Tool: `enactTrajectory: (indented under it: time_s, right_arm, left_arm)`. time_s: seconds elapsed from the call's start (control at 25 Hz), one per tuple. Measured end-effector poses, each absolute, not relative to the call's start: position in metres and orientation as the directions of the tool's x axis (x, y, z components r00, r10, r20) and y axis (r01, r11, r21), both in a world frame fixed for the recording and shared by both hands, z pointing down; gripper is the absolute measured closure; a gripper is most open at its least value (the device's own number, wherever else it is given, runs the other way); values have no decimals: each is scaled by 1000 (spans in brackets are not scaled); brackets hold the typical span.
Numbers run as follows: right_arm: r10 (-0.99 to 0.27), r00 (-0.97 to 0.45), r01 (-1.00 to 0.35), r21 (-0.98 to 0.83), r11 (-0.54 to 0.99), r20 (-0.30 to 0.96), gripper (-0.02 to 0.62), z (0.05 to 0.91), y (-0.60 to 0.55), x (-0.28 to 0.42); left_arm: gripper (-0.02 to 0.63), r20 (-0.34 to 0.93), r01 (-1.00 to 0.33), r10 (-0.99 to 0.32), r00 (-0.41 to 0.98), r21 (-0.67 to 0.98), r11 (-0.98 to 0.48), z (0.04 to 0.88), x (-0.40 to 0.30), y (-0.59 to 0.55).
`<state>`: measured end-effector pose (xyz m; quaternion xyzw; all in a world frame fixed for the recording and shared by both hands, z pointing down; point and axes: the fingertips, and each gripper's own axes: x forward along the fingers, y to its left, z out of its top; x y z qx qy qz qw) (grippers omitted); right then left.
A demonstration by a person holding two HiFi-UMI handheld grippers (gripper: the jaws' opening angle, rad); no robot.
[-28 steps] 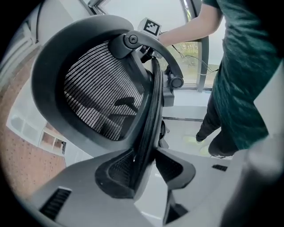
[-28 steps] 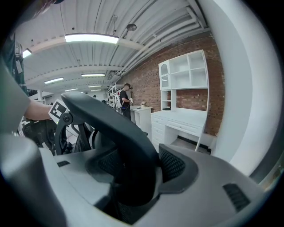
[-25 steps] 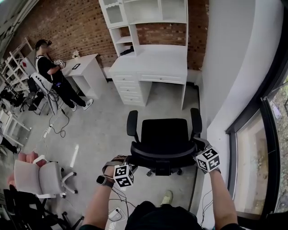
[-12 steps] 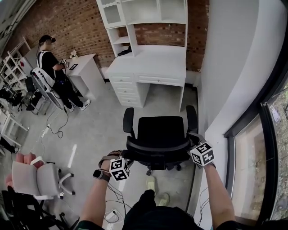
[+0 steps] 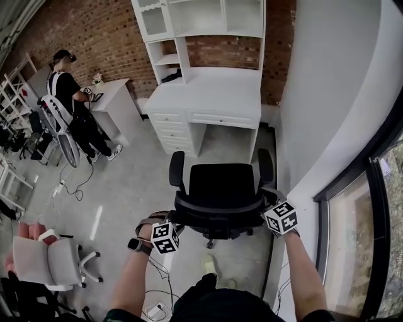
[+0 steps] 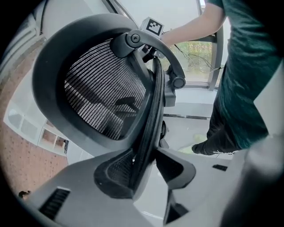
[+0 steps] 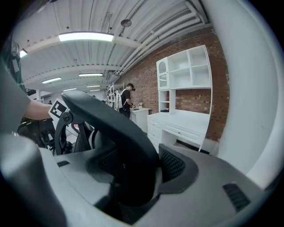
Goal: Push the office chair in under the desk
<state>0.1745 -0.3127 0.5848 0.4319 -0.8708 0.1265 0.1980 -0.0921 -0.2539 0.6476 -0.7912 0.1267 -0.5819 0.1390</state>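
Observation:
A black office chair (image 5: 220, 185) stands on the grey floor, its seat facing the white desk (image 5: 208, 94) and its open kneehole. My left gripper (image 5: 178, 219) is shut on the left edge of the chair's mesh backrest (image 6: 102, 88); in the left gripper view my left gripper (image 6: 146, 166) has that thin rim pinched between its pads. My right gripper (image 5: 269, 200) is shut on the right side of the backrest frame (image 7: 115, 128), and in the right gripper view my right gripper (image 7: 133, 177) has its jaws set wide round the thick black bar.
A white hutch (image 5: 198, 19) rises over the desk against the brick wall. A white wall (image 5: 327, 94) and a window run close along the right. A person (image 5: 69, 100) stands at a small white desk at left. A white chair (image 5: 53, 261) and floor cables (image 5: 157, 277) lie near my feet.
The chair has rolled forward toward the desk with both grippers still on its backrest. The person holding the grippers has stepped forward behind it.

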Motion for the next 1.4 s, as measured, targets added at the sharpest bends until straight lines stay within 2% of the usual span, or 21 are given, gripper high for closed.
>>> enactTrajectory:
  time_s: [1.12,1.4]
  right_arm:
    - [-763,-473,-857,-28,515,442,367,586,-492,137]
    - [-769,-461,-865,-30,501,442,367,589,-536,140]
  left_arm:
    - [433,898,65,-309,312,-345,-936,652,-135,-472]
    - [425,900,39,-315,302,-342,-939,654,-131,-523]
